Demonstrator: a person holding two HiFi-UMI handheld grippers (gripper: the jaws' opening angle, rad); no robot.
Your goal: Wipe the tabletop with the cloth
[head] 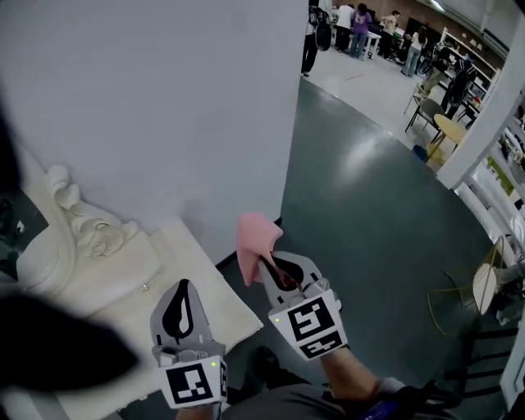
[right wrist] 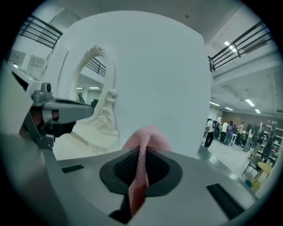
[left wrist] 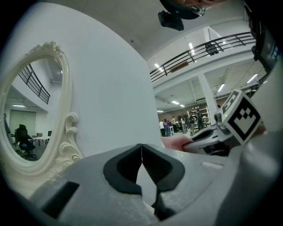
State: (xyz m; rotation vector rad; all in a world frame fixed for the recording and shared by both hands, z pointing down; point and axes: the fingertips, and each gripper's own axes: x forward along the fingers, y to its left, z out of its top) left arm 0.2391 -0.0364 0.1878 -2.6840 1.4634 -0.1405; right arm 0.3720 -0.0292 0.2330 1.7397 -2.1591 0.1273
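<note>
A pink cloth point(head: 253, 236) hangs in the air off the right corner of the cream tabletop point(head: 193, 275), pinched between the jaws of my right gripper point(head: 267, 262). In the right gripper view the cloth point(right wrist: 146, 137) runs as a folded strip through that shut right gripper point(right wrist: 142, 153). My left gripper point(head: 182, 289) is over the tabletop, left of the right one, its jaws together with nothing in them. In the left gripper view the left gripper point(left wrist: 141, 149) shows its jaws touching, with the cloth point(left wrist: 174, 142) beyond at the right.
An ornate cream mirror frame point(head: 78, 217) stands at the back of the table against a white partition wall point(head: 164, 98). Dark green floor point(head: 361, 213) lies to the right, with a chair point(head: 484, 283) and, far back, people at tables point(head: 361, 25).
</note>
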